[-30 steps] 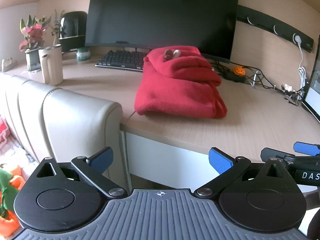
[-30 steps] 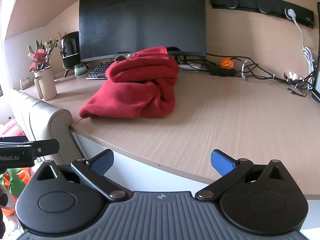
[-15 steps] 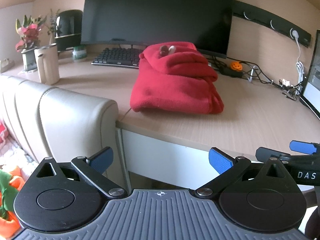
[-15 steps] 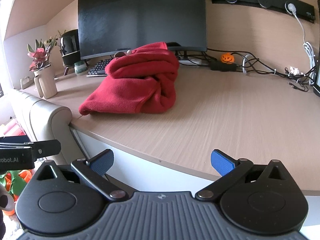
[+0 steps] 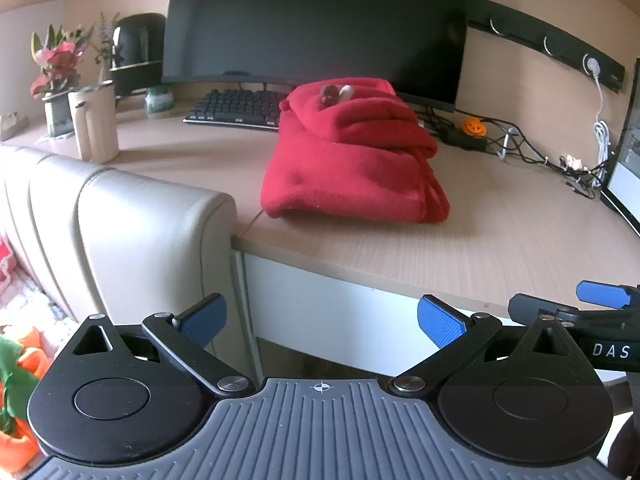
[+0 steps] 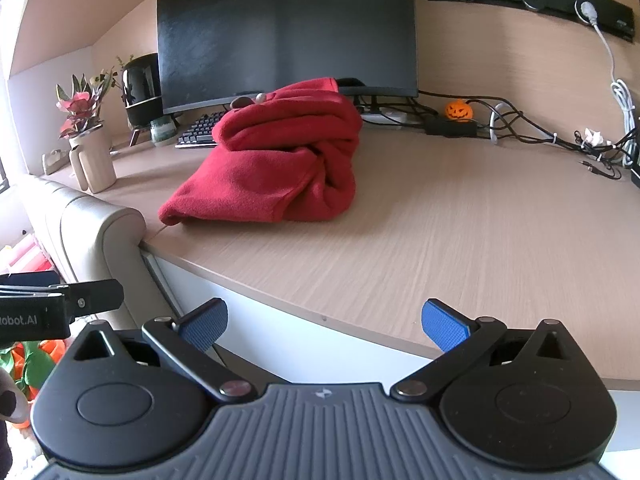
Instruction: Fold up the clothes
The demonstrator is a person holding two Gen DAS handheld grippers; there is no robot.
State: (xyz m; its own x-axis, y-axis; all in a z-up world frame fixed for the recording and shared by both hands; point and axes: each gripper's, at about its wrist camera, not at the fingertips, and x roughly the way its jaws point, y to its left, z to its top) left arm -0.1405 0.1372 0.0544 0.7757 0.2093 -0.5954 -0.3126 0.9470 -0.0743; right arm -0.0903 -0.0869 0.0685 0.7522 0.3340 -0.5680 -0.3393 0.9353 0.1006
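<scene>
The left gripper [image 5: 322,316] hangs spread and empty short of the desk [image 5: 460,248] edge; the right gripper [image 6: 324,320] is likewise spread, holding nothing. The red fleece garment [image 5: 352,156] lies bundled on the desk at 12 o'clock, well apart from both, before the monitor [image 5: 320,28], the keyboard [image 5: 236,110] at 11 o'clock.

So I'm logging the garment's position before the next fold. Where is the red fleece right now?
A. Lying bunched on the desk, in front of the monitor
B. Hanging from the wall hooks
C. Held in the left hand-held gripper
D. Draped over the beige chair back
A: the red fleece lies in a heap on the desk, untouched, with both hand-held grippers open and short of it.
</scene>
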